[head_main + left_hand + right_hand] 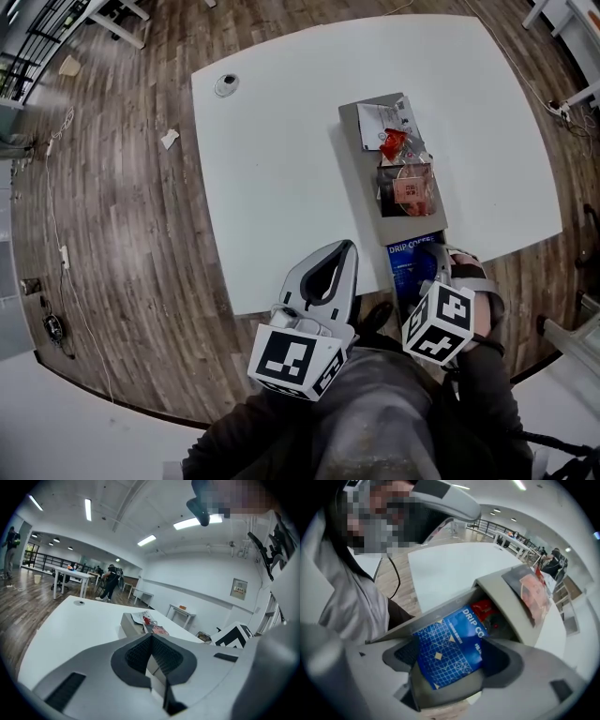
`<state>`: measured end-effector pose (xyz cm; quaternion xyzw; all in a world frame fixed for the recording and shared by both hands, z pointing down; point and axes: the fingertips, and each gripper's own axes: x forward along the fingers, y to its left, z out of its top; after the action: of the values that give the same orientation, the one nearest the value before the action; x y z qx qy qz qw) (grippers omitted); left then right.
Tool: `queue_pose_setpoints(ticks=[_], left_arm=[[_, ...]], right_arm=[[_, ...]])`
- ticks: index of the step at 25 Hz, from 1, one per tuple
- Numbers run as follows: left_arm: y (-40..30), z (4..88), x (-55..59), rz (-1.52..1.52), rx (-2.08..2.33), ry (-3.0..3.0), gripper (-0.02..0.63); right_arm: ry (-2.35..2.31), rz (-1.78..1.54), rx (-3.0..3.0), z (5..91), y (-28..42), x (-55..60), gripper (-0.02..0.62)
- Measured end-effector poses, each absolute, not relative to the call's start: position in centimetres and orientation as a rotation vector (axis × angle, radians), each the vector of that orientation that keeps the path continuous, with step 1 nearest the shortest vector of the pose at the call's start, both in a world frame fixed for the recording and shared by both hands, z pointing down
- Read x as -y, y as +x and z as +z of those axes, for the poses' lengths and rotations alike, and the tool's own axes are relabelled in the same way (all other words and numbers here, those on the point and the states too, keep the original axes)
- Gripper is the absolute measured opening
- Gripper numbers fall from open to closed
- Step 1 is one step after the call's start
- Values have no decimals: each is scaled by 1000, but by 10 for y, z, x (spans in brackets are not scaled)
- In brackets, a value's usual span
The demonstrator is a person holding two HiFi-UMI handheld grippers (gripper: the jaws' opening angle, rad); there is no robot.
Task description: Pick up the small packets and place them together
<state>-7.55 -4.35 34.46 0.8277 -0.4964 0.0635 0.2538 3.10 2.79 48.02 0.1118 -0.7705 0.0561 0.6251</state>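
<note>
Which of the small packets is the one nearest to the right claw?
The blue drip coffee packet: it lies between the open jaws of the right claw, while the red packet, white packet and clear packet lie farther off on the grey tray.

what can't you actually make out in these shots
- blue packet: head view, partly hidden under the right gripper.
- red thing: right gripper view, partly covered by the blue packet, so unidentifiable.
- round object on the table: head view, too small to identify.
</note>
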Motion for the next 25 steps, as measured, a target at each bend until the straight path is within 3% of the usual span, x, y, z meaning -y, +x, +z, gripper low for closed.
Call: queue_pose_setpoints(ticks=[10,12,22,23,25], left_arm=[[-77,347,47,161,1347,2243,-5],[-78,347,47,160,1352,2241,-5],[-69,347,40,150,1330,2261,-5],[-67,347,38,147,1327,2263,-5],[-62,347,31,140,1323,2262,-5]], right_arm=[[341,74,1818,472,25,-10,180],[386,54,1820,471,26,-3,14],[429,74,1949,446,28,-11,5],[411,51,1947,446,29,-18,14],[361,9,1932,451,29,-32,104]])
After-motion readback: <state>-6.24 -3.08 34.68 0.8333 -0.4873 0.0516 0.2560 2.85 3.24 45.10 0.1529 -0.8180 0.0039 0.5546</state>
